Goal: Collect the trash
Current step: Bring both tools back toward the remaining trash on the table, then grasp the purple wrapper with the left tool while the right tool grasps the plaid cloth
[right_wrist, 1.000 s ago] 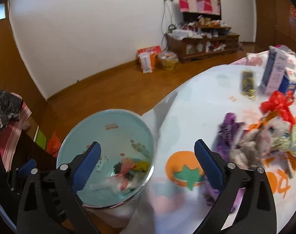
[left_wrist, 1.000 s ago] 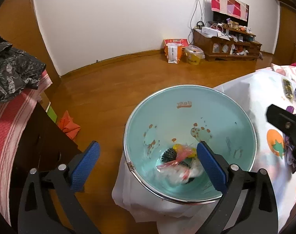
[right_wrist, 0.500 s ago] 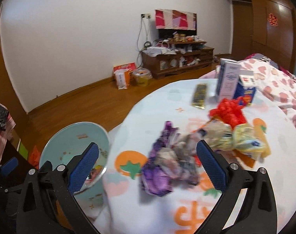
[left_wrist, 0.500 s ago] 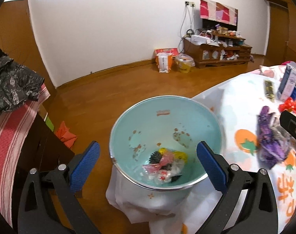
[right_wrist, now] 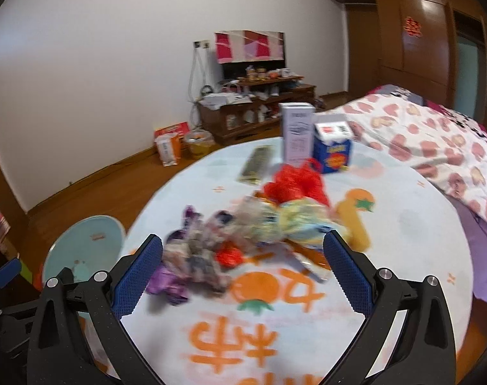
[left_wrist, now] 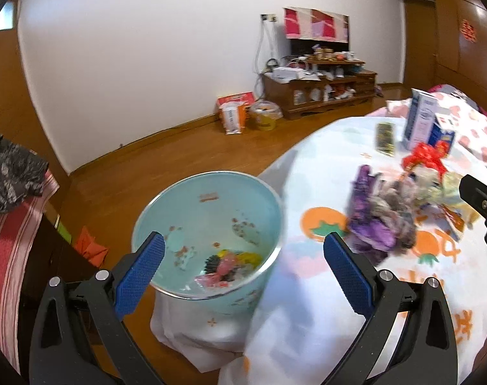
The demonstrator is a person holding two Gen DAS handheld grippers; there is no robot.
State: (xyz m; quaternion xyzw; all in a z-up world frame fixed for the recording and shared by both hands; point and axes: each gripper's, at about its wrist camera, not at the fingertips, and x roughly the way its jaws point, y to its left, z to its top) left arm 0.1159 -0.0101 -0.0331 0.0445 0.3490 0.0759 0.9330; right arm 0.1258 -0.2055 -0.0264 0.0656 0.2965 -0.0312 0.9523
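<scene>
Both grippers wide, holding nothing; trash heaped on table, bin at its left edge.
Left gripper hangs over the bin rim, jaws spread; a few wrappers lie at the bin's bottom. Right gripper hangs over the table, jaws spread, trash pile just beyond: purple wrapper left, red bag far. Two cartons stand upright at the far side, blurred.
</scene>
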